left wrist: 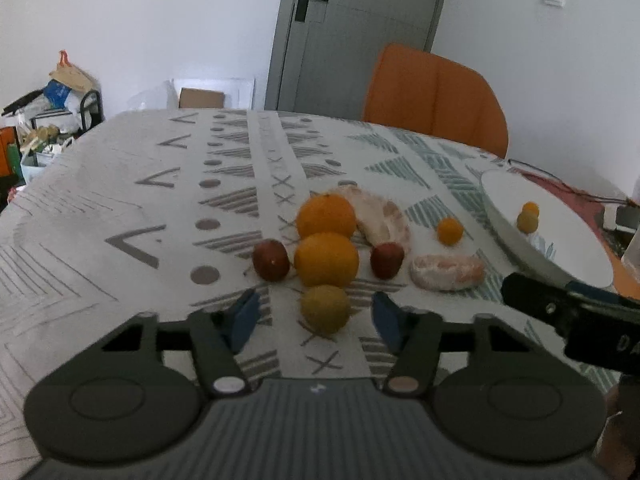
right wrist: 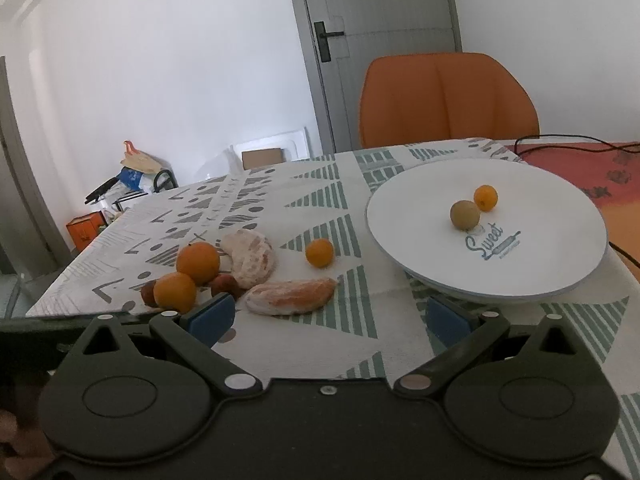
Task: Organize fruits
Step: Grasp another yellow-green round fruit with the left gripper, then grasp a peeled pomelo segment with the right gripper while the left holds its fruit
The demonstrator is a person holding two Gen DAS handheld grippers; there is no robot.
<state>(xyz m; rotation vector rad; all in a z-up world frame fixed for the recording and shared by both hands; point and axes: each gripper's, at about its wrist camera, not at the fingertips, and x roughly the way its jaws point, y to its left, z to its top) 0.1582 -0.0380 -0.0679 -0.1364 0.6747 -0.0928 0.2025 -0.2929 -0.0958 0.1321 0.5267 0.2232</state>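
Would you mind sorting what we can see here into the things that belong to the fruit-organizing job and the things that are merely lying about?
Part of the job:
- white plate, already holding two small fruits
- two oranges
- two red fruits
- greenish fruit between the open left gripper fingers
- small orange fruit
- two peeled citrus pieces

Just lying about:
- orange chair
- black cable
- clutter by the wall

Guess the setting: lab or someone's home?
Most likely a home dining room: a table under a patterned tablecloth, an orange chair pulled up to it, a plate with fruit, and a grey door behind.
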